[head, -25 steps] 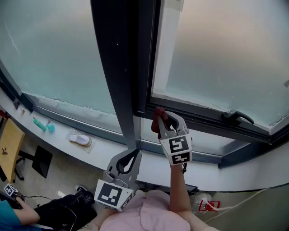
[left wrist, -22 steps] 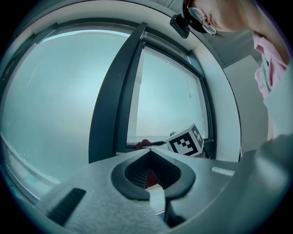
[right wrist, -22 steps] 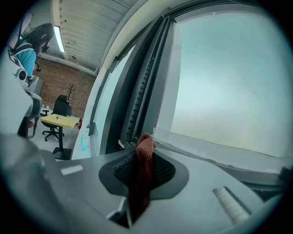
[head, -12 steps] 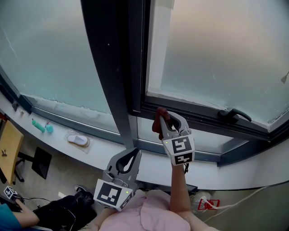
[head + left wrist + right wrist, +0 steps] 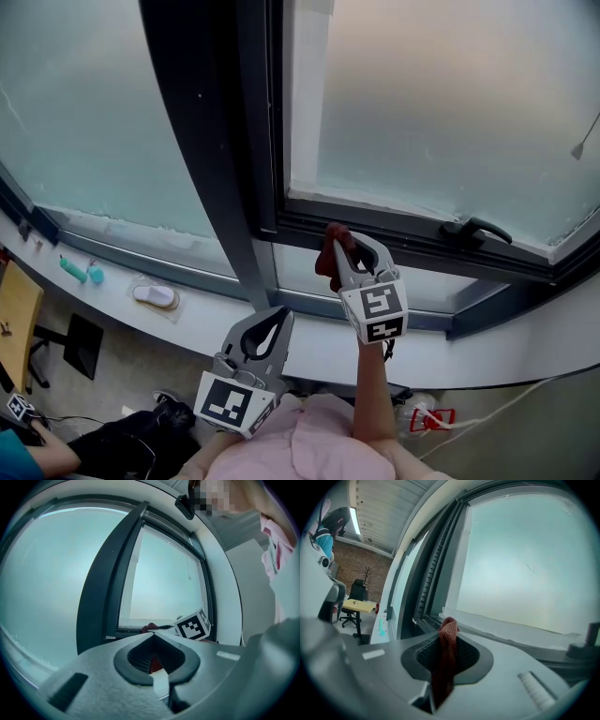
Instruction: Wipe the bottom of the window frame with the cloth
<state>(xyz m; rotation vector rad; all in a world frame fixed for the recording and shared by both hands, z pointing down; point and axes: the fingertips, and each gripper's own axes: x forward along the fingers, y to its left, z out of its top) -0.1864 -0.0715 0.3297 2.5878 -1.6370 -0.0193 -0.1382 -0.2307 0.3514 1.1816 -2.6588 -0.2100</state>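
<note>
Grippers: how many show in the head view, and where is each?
2: left gripper low, clear of the window frame; right gripper up at it, shut on the cloth. None hidden.

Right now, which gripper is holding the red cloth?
The right gripper, up at the window frame, pinches the red cloth. The left gripper hangs lower, shut on nothing.

My cloth [image 5: 449, 637] is a dark red knitted rag, bunched into a narrow upright strip and pinched in my right gripper [image 5: 343, 244], its rounded top poking out past the tips. It sits at the dark bottom rail [image 5: 405, 240] of the window frame, near that rail's left corner.
</note>
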